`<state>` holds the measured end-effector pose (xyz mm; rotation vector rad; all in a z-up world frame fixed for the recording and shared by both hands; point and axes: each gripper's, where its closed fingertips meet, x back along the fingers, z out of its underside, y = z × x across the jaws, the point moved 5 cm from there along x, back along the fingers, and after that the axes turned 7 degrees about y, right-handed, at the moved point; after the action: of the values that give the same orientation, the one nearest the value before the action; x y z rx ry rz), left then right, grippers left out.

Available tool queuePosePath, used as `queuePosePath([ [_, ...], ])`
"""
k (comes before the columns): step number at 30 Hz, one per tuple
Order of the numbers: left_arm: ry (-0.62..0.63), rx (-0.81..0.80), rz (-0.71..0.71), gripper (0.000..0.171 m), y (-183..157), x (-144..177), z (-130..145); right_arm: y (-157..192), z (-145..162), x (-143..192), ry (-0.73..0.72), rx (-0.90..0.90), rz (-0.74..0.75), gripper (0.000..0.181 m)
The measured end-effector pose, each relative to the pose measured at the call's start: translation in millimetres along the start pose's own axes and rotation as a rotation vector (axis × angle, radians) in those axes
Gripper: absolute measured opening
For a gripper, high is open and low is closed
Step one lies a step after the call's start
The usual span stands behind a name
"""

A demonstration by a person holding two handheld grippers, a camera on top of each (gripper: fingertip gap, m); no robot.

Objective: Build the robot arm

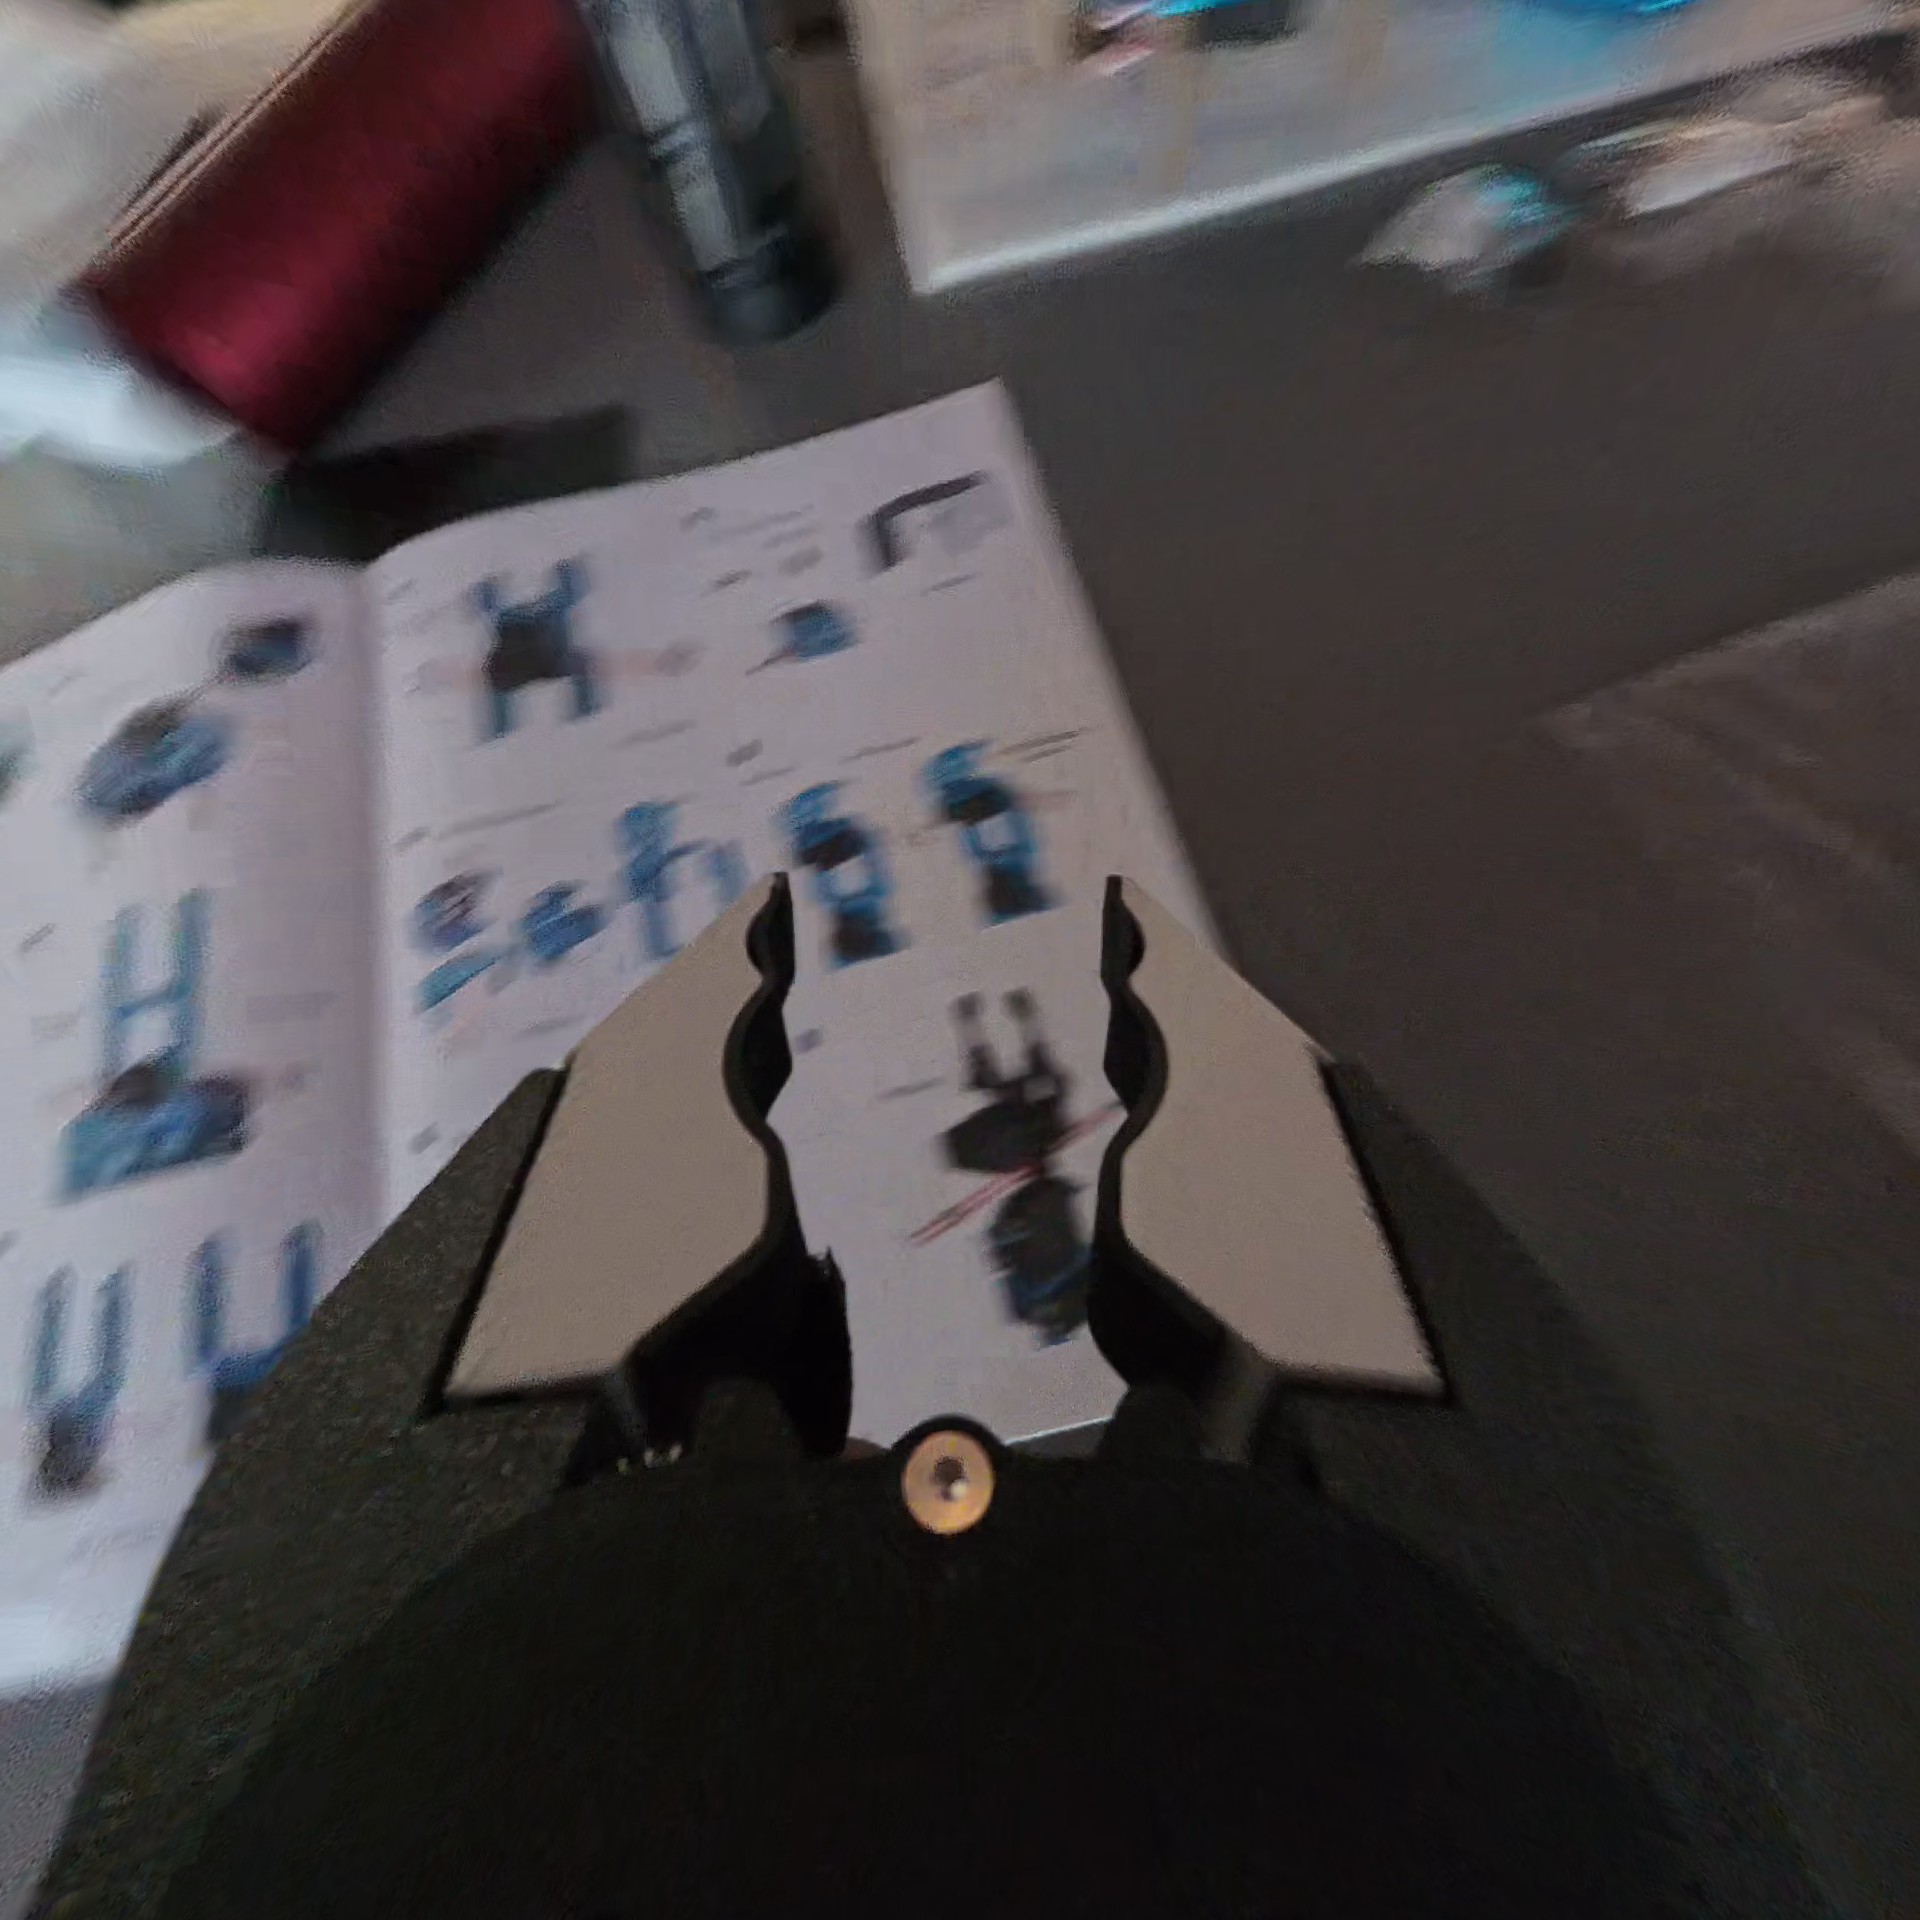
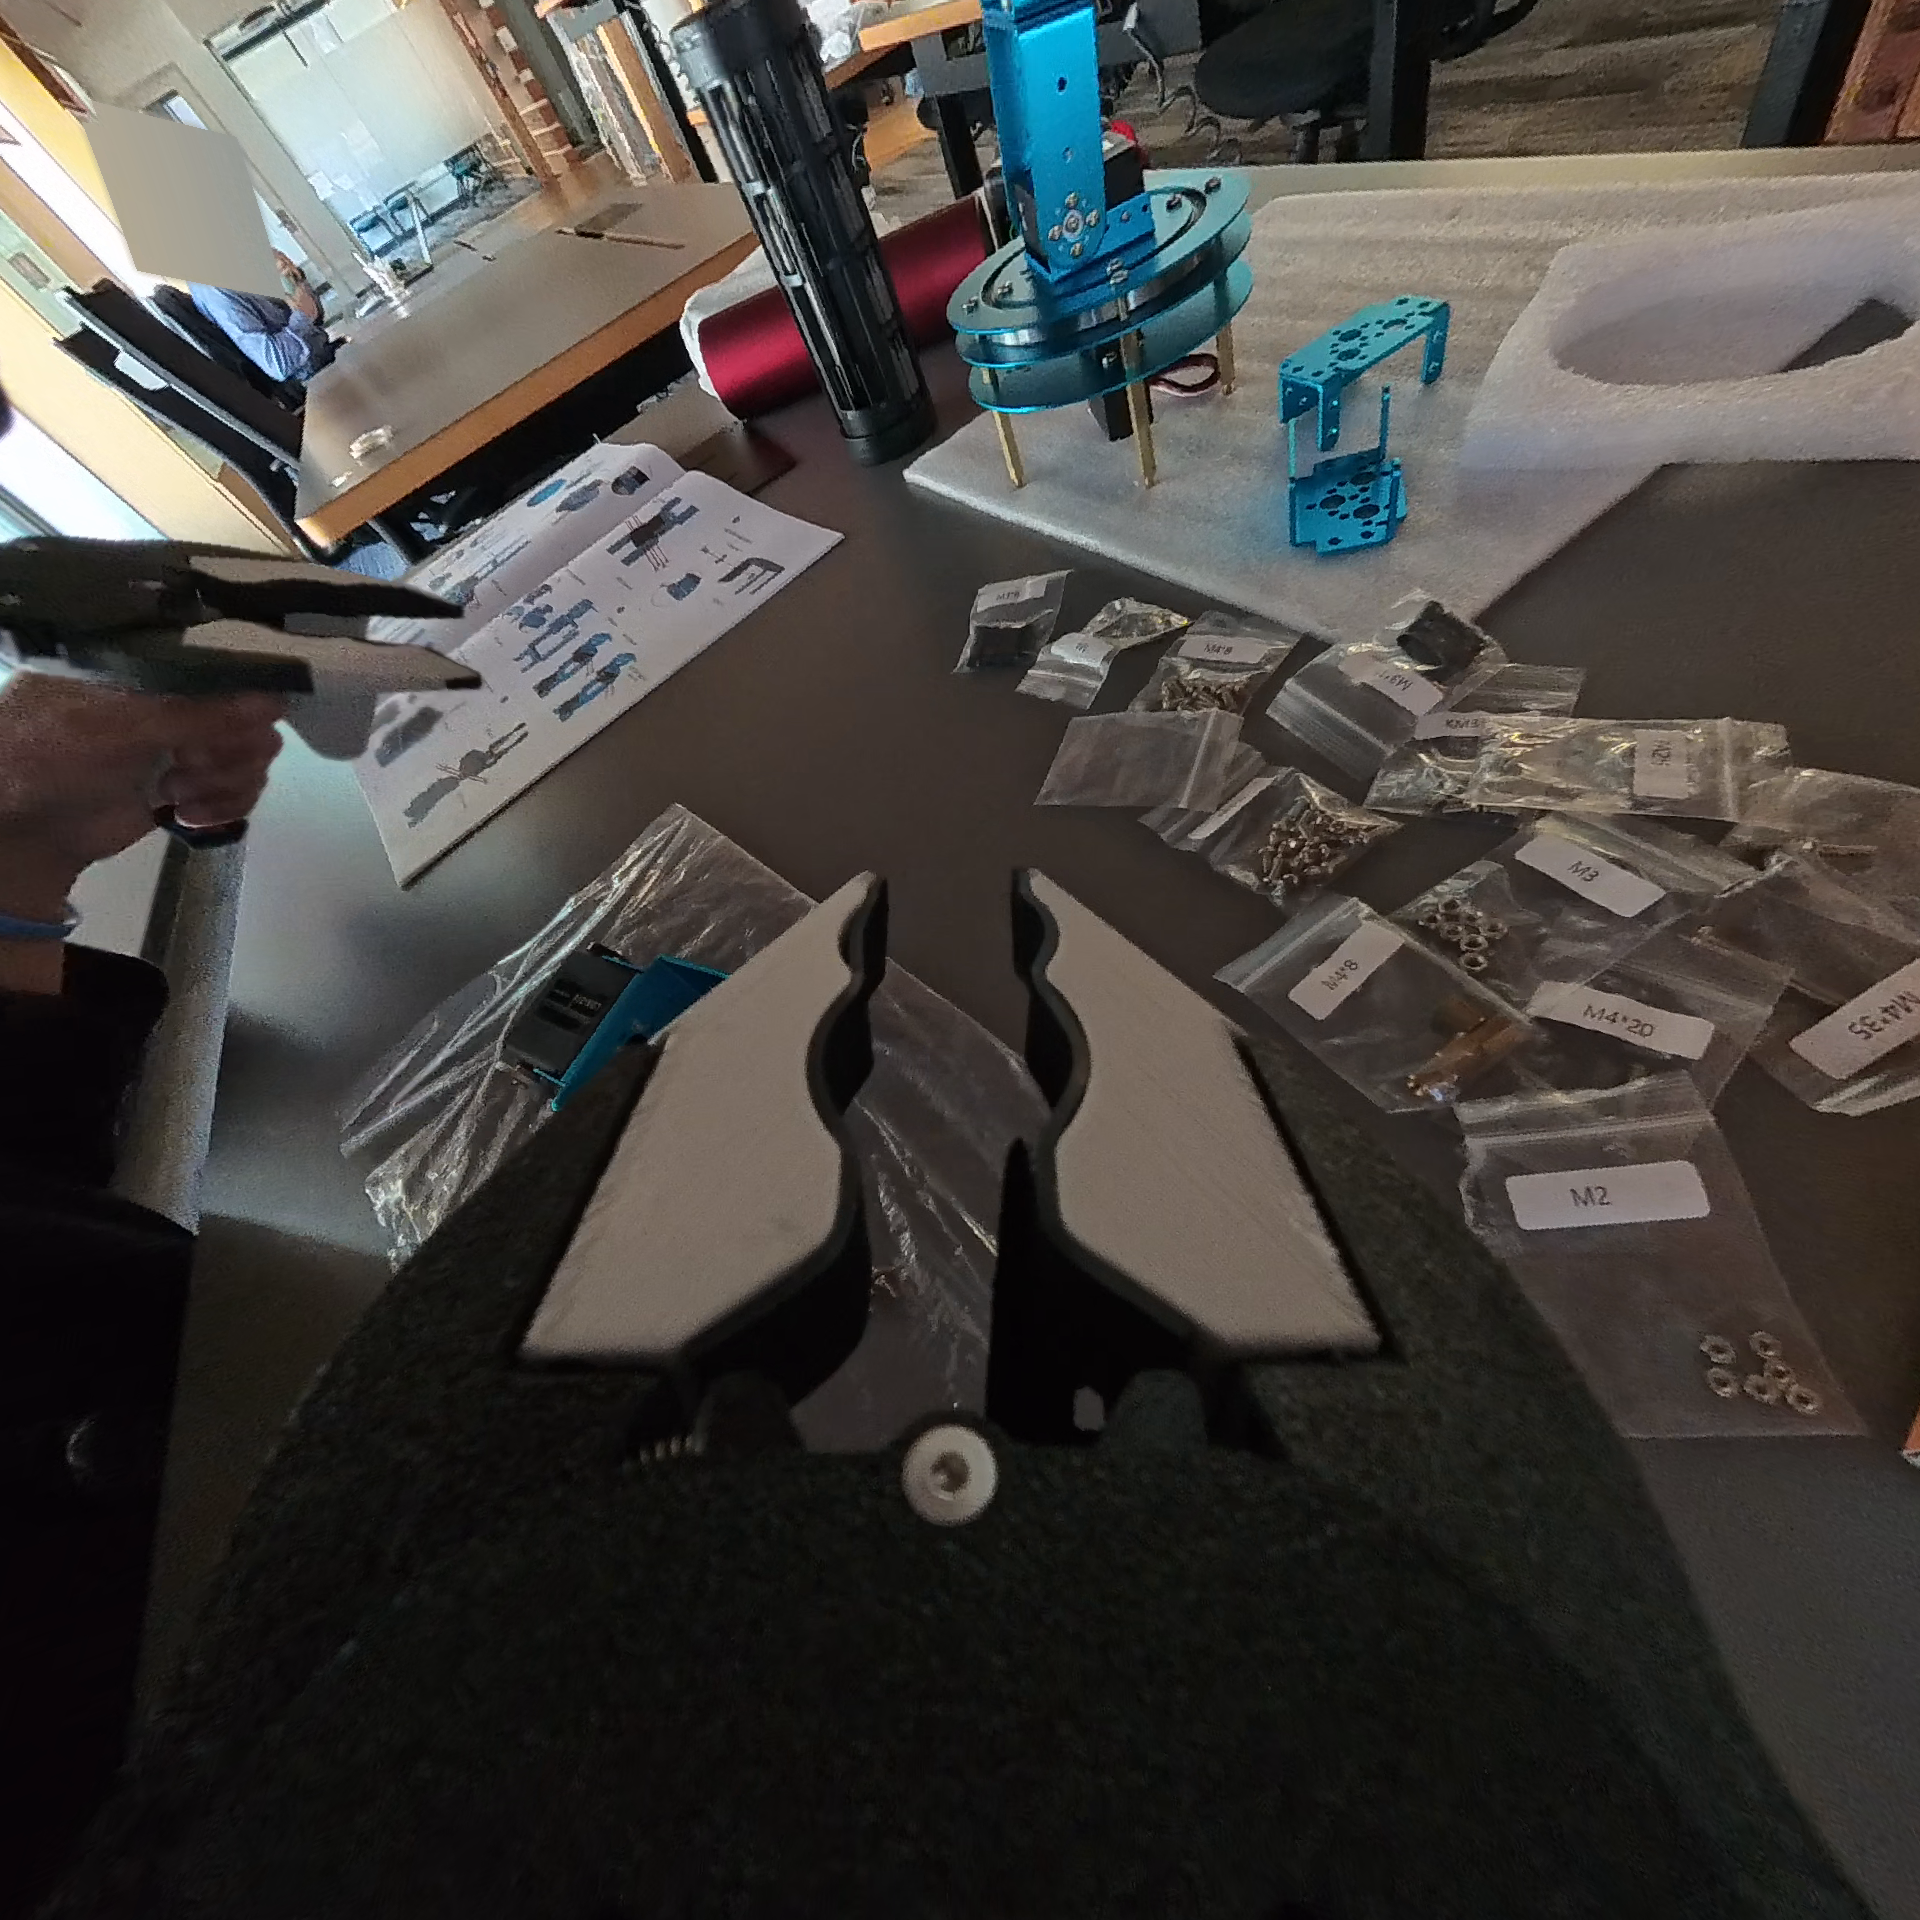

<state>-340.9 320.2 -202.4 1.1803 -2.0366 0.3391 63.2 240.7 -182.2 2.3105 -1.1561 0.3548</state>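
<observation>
The left gripper point(image 1: 943, 894) is held above the open instruction booklet point(image 1: 582, 748), its jaws spread apart with nothing between them; whether it touches the page cannot be told, as the left wrist view is blurred. In the right wrist view the same gripper point(image 2: 457, 644) is seen at the left, gripped by a person's hand point(image 2: 125, 769), over the booklet point(image 2: 623, 613) lying on the dark desk point(image 2: 831, 727).

The right gripper point(image 2: 951, 894) is held over a crumpled clear plastic bag point(image 2: 665, 894), in which a blue and black part point(image 2: 623, 1003) is seen. Its jaws are parted by a narrow gap and nothing is pinched. To its right, small labelled zip bags of screws and nuts point(image 2: 1455, 831) are spread on the desk. Farther off, a blue metal turntable assembly point(image 2: 1101, 281) and a blue bracket point(image 2: 1351, 436) stand on a white foam sheet point(image 2: 1195, 540), beside a black cylinder point(image 2: 821, 239) and a dark red roll point(image 2: 790, 343).
</observation>
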Motion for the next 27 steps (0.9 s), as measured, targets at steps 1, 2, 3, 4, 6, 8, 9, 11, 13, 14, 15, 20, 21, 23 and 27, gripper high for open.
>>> queuePosePath([
  [1, 0.035, 0.042, -0.065, 0.058, 20.0, -0.2, 6.9, -0.7, -0.1, 0.1, -0.001, -0.002, 0.001, 0.023],
  [2, 0.069, 0.077, -0.124, 0.058, 36.0, 0.0, 13.5, -1.6, 0.3, -0.2, 0.001, -0.002, 0.004, 0.023],
  [3, 0.093, 0.093, -0.163, 0.058, 46.9, 0.6, 18.5, -2.5, 1.0, -0.6, 0.005, -0.002, 0.009, 0.023],
  [4, 0.095, 0.099, -0.187, 0.058, 53.8, 2.0, 21.0, -3.2, 1.9, -1.3, 0.01, -0.001, 0.013, 0.023],
  [6, 0.078, 0.111, -0.191, 0.058, 58.6, 4.7, 21.6, -4.6, 3.2, -2.4, 0.018, -0.001, 0.019, 0.023],
  [8, 0.06, 0.121, -0.181, 0.057, 59.3, 6.8, 20.3, -6.0, 3.9, -3.2, 0.022, -0.002, 0.023, 0.023],
  [9, 0.058, 0.121, -0.175, 0.057, 59.3, 7.5, 20.3, -6.7, 4.2, -3.6, 0.025, -0.003, 0.025, 0.023],
  [11, 0.059, 0.118, -0.177, 0.057, 61.2, 8.7, 21.6, -8.4, 4.8, -4.1, 0.027, -0.005, 0.03, 0.024],
  [13, 0.062, 0.116, -0.185, 0.057, 64.9, 10.0, 24.0, -10.4, 6.0, -5.0, 0.033, -0.011, 0.033, 0.024],
  [14, 0.061, 0.12, -0.185, 0.057, 66.6, 10.5, 25.2, -11.4, 6.4, -5.1, 0.034, -0.013, 0.036, 0.024],
  [15, 0.062, 0.125, -0.178, 0.057, 67.6, 10.6, 26.4, -12.2, 6.4, -5.0, 0.034, -0.016, 0.038, 0.024],
  [20, 0.057, 0.139, -0.162, 0.057, 70.7, 10.1, 28.9, -15.9, 5.2, -2.5, 0.029, -0.016, 0.058, 0.022],
  [21, 0.061, 0.134, -0.161, 0.057, 70.6, 9.7, 29.3, -16.7, 4.9, -1.7, 0.027, -0.016, 0.063, 0.022],
  [23, 0.065, 0.12, -0.161, 0.057, 70.2, 8.8, 29.6, -18.6, 4.7, -0.3, 0.024, -0.018, 0.072, 0.022],
  [27, 0.058, 0.116, -0.162, 0.056, 70.8, 9.1, 28.3, -21.1, 5.0, 0.8, 0.021, -0.027, 0.077, 0.022],
])
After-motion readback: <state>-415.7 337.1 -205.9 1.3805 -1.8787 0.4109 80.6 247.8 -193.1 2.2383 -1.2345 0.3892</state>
